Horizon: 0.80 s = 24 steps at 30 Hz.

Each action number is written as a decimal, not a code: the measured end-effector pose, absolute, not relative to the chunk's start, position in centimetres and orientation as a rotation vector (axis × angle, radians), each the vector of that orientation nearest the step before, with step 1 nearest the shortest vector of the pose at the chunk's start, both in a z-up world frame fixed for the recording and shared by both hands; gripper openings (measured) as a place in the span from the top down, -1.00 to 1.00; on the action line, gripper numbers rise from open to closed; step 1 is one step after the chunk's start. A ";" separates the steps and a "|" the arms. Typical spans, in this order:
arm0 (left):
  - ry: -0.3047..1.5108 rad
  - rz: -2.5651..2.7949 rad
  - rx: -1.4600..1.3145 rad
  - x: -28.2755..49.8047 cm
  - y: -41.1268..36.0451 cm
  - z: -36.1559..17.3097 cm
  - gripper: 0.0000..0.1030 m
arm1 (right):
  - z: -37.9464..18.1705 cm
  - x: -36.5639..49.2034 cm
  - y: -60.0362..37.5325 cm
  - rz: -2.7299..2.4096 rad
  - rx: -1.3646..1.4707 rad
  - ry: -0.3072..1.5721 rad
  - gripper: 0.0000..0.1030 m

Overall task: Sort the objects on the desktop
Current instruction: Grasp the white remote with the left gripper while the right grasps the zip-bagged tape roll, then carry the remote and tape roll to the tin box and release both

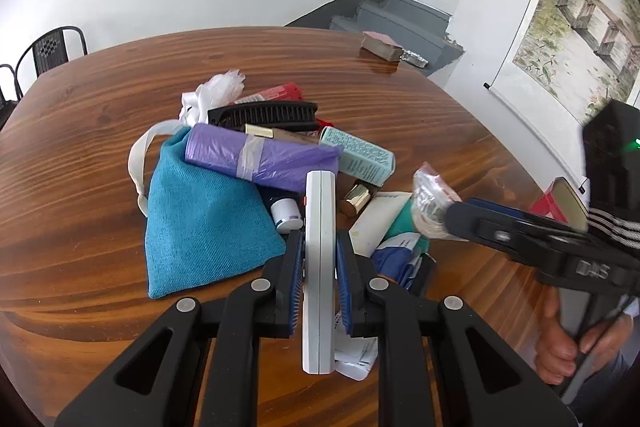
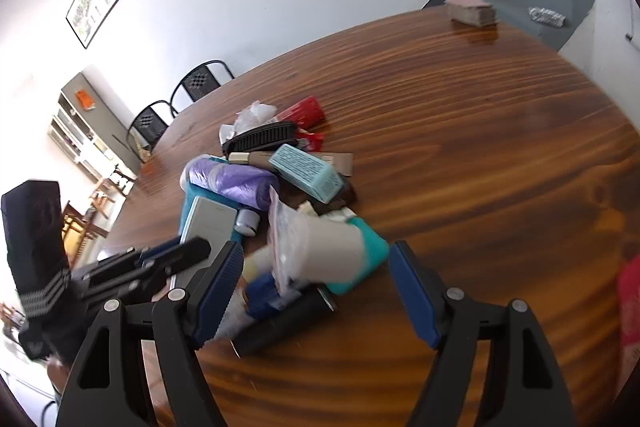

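left gripper (image 1: 319, 259) clamps white remote (image 1: 319, 227); right gripper (image 2: 316, 279) spread wide.

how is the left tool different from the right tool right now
The left tool is shut on a slim white device, gripped edge-on; the right tool is open, nothing pressed between its pads. The left looks sharp, the right blurred. Both have blue pads and point down at the same clutter pile.
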<state>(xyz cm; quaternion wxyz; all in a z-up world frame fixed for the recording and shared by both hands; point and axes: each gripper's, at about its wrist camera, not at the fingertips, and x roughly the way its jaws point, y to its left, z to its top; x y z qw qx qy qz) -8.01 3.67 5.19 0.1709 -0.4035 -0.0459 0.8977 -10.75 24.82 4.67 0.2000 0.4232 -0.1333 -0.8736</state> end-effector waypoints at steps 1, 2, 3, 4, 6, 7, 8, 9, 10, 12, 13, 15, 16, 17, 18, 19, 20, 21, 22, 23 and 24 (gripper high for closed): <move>-0.132 2.549 -1.144 -8.0 3.8 5.2 0.67 | 4.4 -11.2 24.7 -2.441 1.197 -0.376 -0.53; -0.136 2.550 -1.141 -8.0 3.9 5.3 0.67 | 4.2 -11.4 24.5 -2.441 1.203 -0.374 -0.53; -0.140 2.551 -1.137 -8.0 3.8 5.5 0.67 | 3.9 -11.7 24.3 -2.446 1.209 -0.363 -0.53; -0.144 2.556 -1.133 -7.9 3.8 5.6 0.67 | 3.8 -11.8 24.1 -2.451 1.216 -0.354 -0.53; -0.151 2.563 -1.125 -8.0 3.6 5.8 0.67 | 3.4 -11.8 23.9 -2.453 1.226 -0.326 -0.26; -0.153 2.565 -1.122 -8.0 3.7 6.0 0.67 | 3.3 -11.9 23.8 -2.451 1.233 -0.312 -0.04; -0.156 2.568 -1.117 -8.0 3.7 6.1 0.67 | 3.3 -11.7 23.8 -2.451 1.227 -0.310 -0.04; -0.158 2.571 -1.111 -7.9 3.7 6.3 0.67 | 3.4 -11.4 23.8 -2.457 1.219 -0.304 -0.02; -0.158 2.573 -1.105 -7.7 3.6 6.4 0.67 | 3.5 -11.4 23.8 -2.460 1.213 -0.298 0.00; -0.158 2.576 -1.090 -7.5 3.8 6.8 0.67 | 4.0 -10.7 23.8 -2.473 1.185 -0.276 0.00; -0.158 2.575 -1.086 -7.5 3.8 6.9 0.67 | 4.1 -10.5 23.8 -2.478 1.175 -0.271 0.00; -0.160 2.573 -1.072 -7.2 4.1 7.3 0.67 | 4.6 -9.7 24.0 -2.494 1.146 -0.264 0.00; -0.163 2.572 -1.066 -7.0 4.2 7.5 0.67 | 4.8 -9.4 24.0 -2.502 1.136 -0.262 0.00; -0.167 2.569 -1.059 -6.8 4.3 7.7 0.67 | 5.1 -9.0 24.2 -2.510 1.123 -0.262 0.00; -0.170 2.566 -1.050 -6.6 4.4 7.9 0.67 | 5.4 -8.4 24.5 -2.522 1.105 -0.265 0.00; -0.169 2.564 -1.041 -6.4 4.6 8.1 0.67 | 5.6 -8.0 24.8 -2.531 1.094 -0.268 0.00; -0.168 2.563 -1.034 -6.3 4.7 8.3 0.67 | 5.8 -7.4 25.1 -2.544 1.080 -0.272 0.00; -0.170 2.560 -1.025 -6.0 5.0 8.6 0.67 | 6.1 -6.7 25.7 -2.563 1.060 -0.276 0.00; -0.172 2.555 -1.018 -5.7 5.3 8.8 0.67 | 6.3 -6.3 26.0 -2.576 1.047 -0.280 0.00; -0.173 2.552 -1.014 -5.6 5.4 8.9 0.67 | 6.5 -5.5 26.6 -2.598 1.030 -0.287 0.00; -0.175 2.548 -1.008 -5.4 5.8 9.0 0.67 | 6.6 -5.1 27.0 -2.614 1.018 -0.291 0.00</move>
